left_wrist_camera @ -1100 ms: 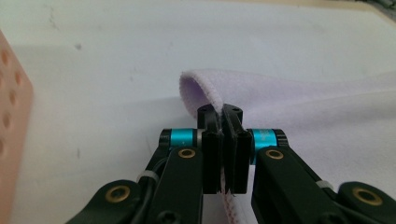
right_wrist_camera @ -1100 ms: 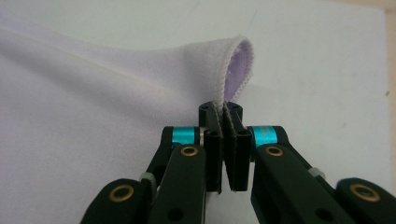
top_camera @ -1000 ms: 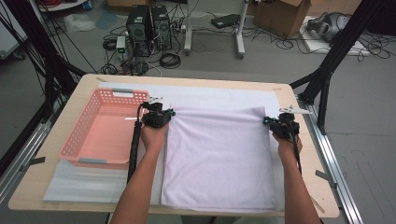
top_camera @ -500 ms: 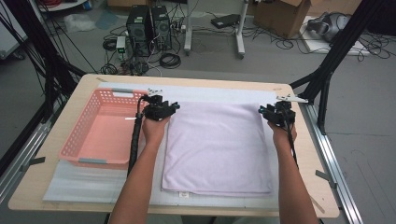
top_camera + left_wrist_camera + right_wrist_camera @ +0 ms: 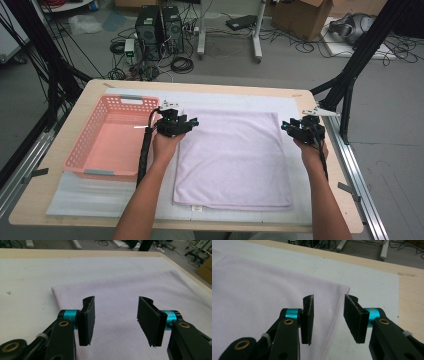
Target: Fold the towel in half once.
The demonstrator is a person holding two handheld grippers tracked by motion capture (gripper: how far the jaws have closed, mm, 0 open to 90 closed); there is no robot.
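Two grippers hover at the far corners of the towel (image 5: 232, 157), which lies flat on the surface (image 5: 60, 182) right of the basket (image 5: 111, 140). Left gripper (image 5: 116, 320) and right gripper (image 5: 329, 318) have just spread their fingers, nothing between them.

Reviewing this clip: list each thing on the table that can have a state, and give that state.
towel: folded, lying flat on the white mat, not held.
basket: upright, nothing inside.
left gripper: jaws just opened, nothing between them, over the towel.
right gripper: jaws just opened, nothing gripped, above the towel's edge.
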